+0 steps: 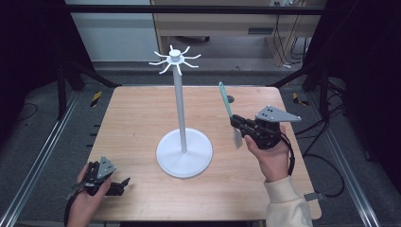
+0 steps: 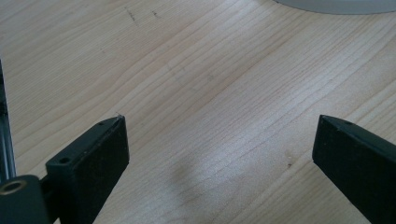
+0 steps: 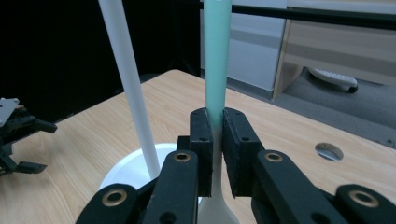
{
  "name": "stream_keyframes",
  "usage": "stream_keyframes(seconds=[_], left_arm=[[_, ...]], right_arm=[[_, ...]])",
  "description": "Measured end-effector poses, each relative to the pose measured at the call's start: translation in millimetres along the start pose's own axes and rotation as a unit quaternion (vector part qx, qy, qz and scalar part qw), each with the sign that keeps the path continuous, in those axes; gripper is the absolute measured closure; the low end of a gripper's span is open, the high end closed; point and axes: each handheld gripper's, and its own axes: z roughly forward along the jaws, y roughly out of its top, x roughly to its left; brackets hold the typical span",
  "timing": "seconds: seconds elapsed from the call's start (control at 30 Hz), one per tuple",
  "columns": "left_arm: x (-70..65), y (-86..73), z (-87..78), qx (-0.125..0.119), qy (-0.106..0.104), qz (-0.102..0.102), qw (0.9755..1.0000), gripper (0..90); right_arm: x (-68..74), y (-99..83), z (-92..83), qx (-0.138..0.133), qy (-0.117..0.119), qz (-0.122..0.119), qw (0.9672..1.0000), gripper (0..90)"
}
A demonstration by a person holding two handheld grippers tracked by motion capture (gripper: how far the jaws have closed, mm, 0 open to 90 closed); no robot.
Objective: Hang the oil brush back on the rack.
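Note:
A white stand (image 1: 183, 152) with a round base, a tall pole (image 3: 130, 84) and a crown of hooks (image 1: 174, 58) rises from the table's middle. To its right my right gripper (image 1: 238, 124) is shut on a utensil with a teal handle (image 1: 224, 99) and a pale head (image 1: 237, 137). The handle points up and away, the head hangs below the jaws. In the right gripper view the jaws of my right gripper (image 3: 217, 140) clamp the teal handle (image 3: 217, 56) upright. My left gripper (image 1: 122, 183) rests at the table's front left, open over bare wood, and in its own view my left gripper (image 2: 219, 144) holds nothing.
The wooden table (image 1: 132, 118) has a small round hole (image 1: 230, 98) behind the utensil, also seen as the hole (image 3: 329, 151) in the right gripper view. Black frame posts and cables surround the table; a wooden cabinet (image 1: 227, 23) stands beyond.

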Motion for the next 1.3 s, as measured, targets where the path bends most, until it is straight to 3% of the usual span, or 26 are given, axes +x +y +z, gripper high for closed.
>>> stream_keyframes(seconds=[0.13,0.53,1.0,1.3], left_arm=[[-0.1,-0.1,1.4,-0.001,-0.003,-0.004,1.0000,3.3],[-1.2,0.2,0.5,0.003,0.002,0.007,1.0000,3.3],[0.3,-0.8,0.2,0.004,0.004,0.002,1.0000,3.2],[0.5,-1.1,-0.2,0.004,0.004,0.001,1.0000,3.2]], right_arm=[[4.4,10.2,1.9,-0.013,0.008,-0.006,0.9999,83.0],[15.9,18.6,9.7,-0.021,0.016,-0.016,0.9995,83.0],[20.5,34.2,0.7,-0.054,0.026,-0.016,0.9981,82.9],[31.2,44.9,-6.2,-0.073,0.041,-0.025,0.9961,82.9]])
